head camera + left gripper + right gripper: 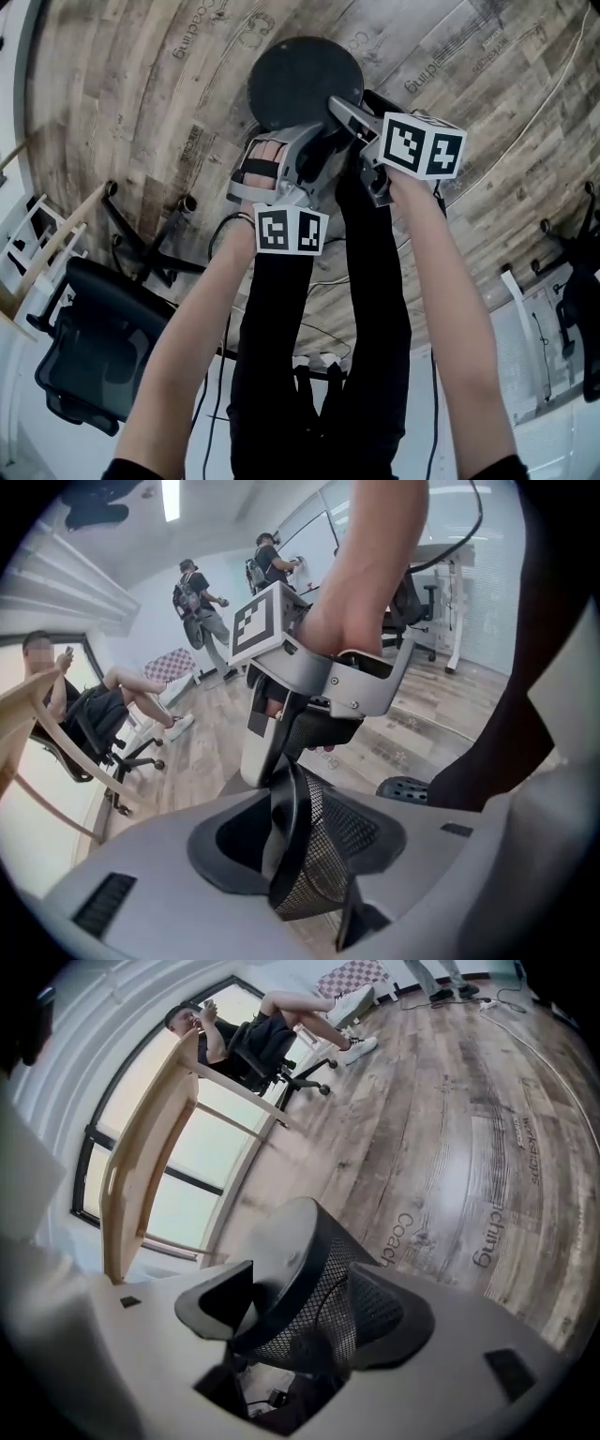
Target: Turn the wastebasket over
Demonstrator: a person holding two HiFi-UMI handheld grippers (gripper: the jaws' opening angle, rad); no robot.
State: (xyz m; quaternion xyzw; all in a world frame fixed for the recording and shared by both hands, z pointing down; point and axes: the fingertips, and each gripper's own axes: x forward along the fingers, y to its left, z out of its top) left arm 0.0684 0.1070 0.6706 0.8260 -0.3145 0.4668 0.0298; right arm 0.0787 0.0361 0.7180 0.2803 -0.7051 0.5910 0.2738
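Note:
The black mesh wastebasket [305,80] is held off the wooden floor, its solid round base toward my head. My left gripper [305,150] is shut on its rim: in the left gripper view the dark rim band and mesh wall [328,846] stand between the two pads of the left gripper [291,846]. My right gripper [352,117] comes in from the right, near the base. In the right gripper view the wastebasket [300,1279] sits base-up between the pads of the right gripper [300,1312], which press on its sides. The right gripper's body [319,677] shows in the left gripper view, just beyond the basket.
My legs in black [319,356] stand directly under the grippers. A black office chair [94,347] and a wooden frame [47,253] are at the lower left, cables lie on the floor. A seated person [84,705] and two standing people [202,607] are farther off.

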